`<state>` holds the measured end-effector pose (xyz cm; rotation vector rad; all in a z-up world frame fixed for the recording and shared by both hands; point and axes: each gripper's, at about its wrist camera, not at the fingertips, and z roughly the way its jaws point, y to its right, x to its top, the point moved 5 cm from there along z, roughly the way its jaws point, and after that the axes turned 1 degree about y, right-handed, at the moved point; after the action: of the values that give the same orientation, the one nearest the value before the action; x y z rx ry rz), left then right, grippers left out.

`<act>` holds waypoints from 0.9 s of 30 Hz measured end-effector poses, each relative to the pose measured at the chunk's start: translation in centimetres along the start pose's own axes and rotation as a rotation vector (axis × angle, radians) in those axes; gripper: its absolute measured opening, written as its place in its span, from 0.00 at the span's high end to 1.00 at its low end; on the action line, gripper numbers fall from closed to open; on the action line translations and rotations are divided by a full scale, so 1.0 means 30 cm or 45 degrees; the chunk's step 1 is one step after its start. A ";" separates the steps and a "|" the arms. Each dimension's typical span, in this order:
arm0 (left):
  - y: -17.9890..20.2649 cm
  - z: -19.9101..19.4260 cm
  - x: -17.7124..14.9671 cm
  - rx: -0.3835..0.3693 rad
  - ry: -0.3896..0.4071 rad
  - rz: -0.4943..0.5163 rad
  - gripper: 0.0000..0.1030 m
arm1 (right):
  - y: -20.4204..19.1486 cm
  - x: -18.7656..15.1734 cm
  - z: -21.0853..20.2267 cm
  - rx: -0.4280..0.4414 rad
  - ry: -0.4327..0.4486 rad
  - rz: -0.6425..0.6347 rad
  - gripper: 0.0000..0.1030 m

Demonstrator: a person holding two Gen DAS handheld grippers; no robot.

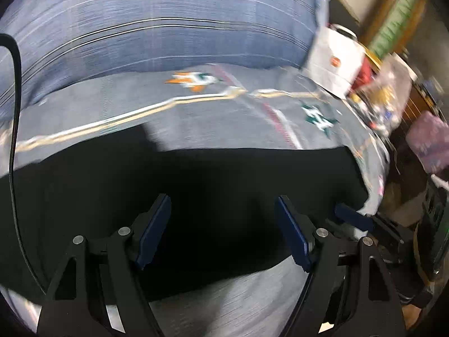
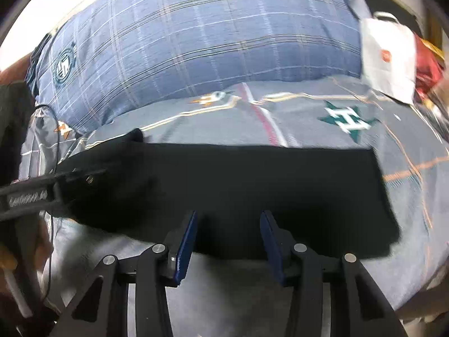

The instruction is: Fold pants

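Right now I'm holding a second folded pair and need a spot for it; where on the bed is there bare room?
Bare sheet lies between the black pants and the blue plaid pillow, and again on the near side, under the hand-held grippers. It is crowded at the right edge, by the white bag and the clutter behind it.

A blue plaid pillow (image 2: 202, 42) rests on a grey patterned bedsheet (image 2: 308, 106), a white paper bag (image 2: 388, 56) at its right edge.

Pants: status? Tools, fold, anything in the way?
Both tools, left and right, open, empty. Black pants flat on the bedsheet, partly folded. Nothing on them.
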<state>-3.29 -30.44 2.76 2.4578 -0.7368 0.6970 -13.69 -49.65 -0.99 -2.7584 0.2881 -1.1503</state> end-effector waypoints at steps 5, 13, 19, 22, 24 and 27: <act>0.163 0.098 0.071 -0.159 -0.089 0.129 0.26 | 0.161 -0.095 -0.065 -0.008 -0.020 0.152 0.56; 0.399 0.331 0.161 -0.319 -0.248 0.389 0.26 | 0.292 -0.141 -0.055 0.125 0.031 0.393 0.56; 0.506 0.473 0.168 -0.322 -0.334 0.568 0.26 | 0.296 -0.115 -0.032 0.205 0.164 0.454 0.55; 0.538 0.505 0.179 -0.353 -0.304 0.605 0.26 | 0.305 -0.105 -0.020 0.237 0.232 0.504 0.55; 0.551 0.515 0.182 -0.392 -0.303 0.609 0.26 | 0.314 -0.093 -0.006 0.280 0.269 0.579 0.55; 0.566 0.521 0.173 -0.389 -0.273 0.645 0.26 | 0.324 -0.069 0.016 0.322 0.300 0.648 0.62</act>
<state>-4.67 -53.74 -1.08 2.0946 -1.4625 0.4482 -15.96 -58.60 -4.70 -2.1519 0.7600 -1.2561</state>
